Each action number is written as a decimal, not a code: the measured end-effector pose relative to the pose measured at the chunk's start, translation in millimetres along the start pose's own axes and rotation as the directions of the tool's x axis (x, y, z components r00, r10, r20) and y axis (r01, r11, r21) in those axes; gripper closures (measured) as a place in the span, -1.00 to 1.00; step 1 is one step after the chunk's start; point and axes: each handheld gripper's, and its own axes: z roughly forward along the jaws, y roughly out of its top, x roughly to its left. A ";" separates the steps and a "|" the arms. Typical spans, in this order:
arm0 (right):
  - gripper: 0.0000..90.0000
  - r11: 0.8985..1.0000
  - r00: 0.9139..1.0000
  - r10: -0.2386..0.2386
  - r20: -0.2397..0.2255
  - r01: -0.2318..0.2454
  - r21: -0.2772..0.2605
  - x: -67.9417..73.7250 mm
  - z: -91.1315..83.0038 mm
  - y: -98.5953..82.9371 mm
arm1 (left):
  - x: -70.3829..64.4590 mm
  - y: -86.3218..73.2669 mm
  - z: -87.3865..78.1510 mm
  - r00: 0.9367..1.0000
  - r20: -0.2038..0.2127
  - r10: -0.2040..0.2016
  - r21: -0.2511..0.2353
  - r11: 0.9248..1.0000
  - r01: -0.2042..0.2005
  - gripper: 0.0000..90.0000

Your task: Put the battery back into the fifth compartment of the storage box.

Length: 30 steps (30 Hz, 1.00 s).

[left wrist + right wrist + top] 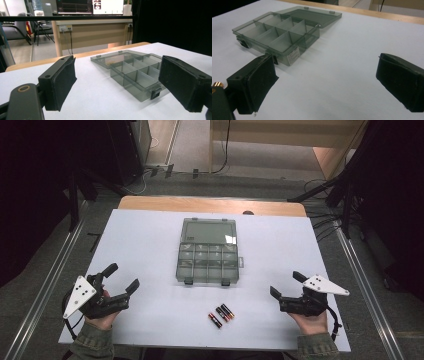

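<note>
With both tongs, left (pixel 121 278) and right (pixel 285 284), wide and empty, we risk rolling the batteries (pixel 221 314) off the worktop (pixel 150 245) or nudging the box (pixel 207 256).

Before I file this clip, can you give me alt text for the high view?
An open grey compartment box sits mid-table on a white sheet, with three batteries lying loose in front of it. A person's hands hold the left claw and right claw, both open, at either side.

place: lab/office | cues: monitors (pixel 90 6), wooden desk (pixel 95 31), chairs (pixel 40 27), floor cables (pixel 320 227)
</note>
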 end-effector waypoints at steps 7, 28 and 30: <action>-0.93 0.995 0.999 -0.028 -0.023 0.030 0.091 7.4 9.3 -1.3 | -0.7 -0.2 0.4 1.000 0.006 0.001 0.001 1.000 -0.001 -0.68; -0.91 0.954 0.986 -0.124 -0.108 0.149 0.260 43.7 33.2 8.1 | -0.6 0.1 -0.6 1.000 0.002 0.003 -0.001 1.000 -0.003 -0.68; -0.91 0.952 0.985 -0.131 -0.114 0.157 0.262 47.2 35.3 9.7 | -0.7 0.1 -0.6 1.000 0.002 0.004 -0.001 1.000 -0.004 -0.68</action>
